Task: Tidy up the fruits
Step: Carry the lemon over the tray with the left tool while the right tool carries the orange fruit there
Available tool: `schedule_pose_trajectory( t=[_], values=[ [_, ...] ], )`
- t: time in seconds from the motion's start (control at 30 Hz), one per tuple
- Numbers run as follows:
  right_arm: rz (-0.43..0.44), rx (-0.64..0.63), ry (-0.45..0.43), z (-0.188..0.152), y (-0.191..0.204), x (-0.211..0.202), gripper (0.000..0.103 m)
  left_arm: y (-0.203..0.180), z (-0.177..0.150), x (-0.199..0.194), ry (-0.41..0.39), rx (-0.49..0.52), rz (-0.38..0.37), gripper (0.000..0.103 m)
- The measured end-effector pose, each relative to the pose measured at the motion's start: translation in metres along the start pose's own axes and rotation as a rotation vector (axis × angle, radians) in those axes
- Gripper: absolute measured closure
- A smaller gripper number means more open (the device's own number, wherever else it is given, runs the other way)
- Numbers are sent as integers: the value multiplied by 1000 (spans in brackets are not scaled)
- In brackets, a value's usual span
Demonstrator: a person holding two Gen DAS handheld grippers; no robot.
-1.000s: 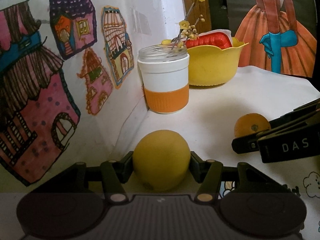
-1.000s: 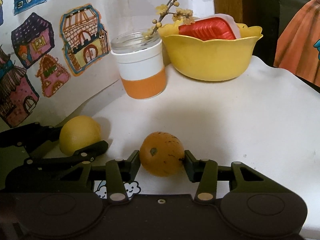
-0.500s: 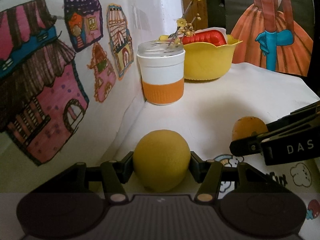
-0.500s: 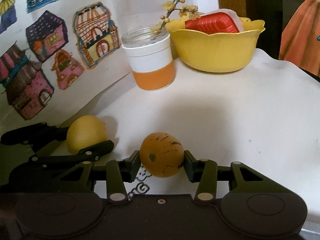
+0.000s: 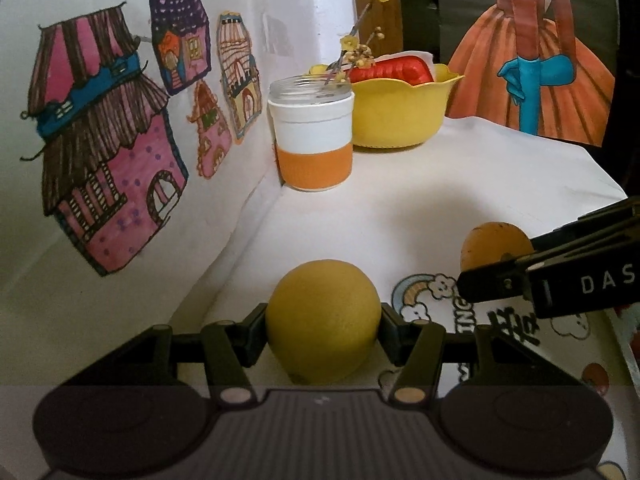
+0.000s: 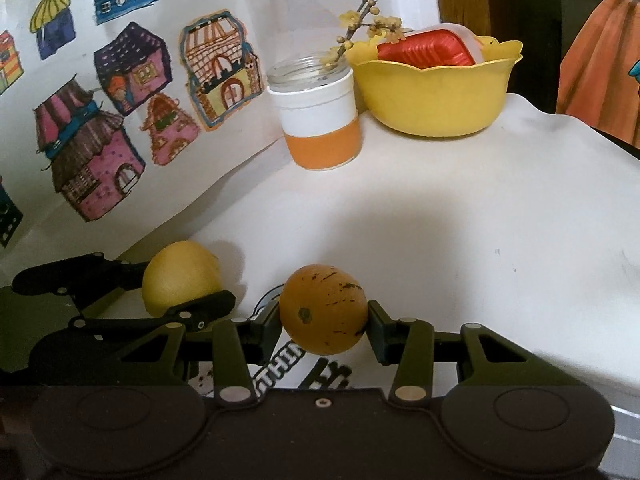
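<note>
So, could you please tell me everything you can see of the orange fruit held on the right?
The orange fruit is roundish, with a matte orange skin flecked with dark specks and a small dark stem scar facing the camera. The right hand-held gripper is shut on it, one finger pressed against each side. It sits low over a printed sheet on the white table; whether it touches the surface cannot be told. The left wrist view shows it half hidden behind a finger.

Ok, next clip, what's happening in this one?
A person is sorting fruit with two hand-held grippers. The left hand-held gripper is shut on a yellow fruit, and the right hand-held gripper is shut on a speckled orange. Both are side by side over the white table. A yellow bowl holding a red container sits at the back beside a jar with a flowering twig. Neither fruit is in the bowl yet.
</note>
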State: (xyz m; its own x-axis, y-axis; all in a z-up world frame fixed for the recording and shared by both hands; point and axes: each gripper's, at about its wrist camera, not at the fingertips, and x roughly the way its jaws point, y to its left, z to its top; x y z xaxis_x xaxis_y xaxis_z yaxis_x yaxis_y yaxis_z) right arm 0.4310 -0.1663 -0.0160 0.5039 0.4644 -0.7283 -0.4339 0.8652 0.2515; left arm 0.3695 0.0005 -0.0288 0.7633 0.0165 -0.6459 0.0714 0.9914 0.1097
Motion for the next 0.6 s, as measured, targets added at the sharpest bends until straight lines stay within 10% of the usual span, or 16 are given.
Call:
schedule_pose_trajectory(
  t=[0.6],
  values=[
    [-4, 38, -49, -20, 4, -59, 56, -20, 0, -51, -42, 25, -18, 42]
  ],
)
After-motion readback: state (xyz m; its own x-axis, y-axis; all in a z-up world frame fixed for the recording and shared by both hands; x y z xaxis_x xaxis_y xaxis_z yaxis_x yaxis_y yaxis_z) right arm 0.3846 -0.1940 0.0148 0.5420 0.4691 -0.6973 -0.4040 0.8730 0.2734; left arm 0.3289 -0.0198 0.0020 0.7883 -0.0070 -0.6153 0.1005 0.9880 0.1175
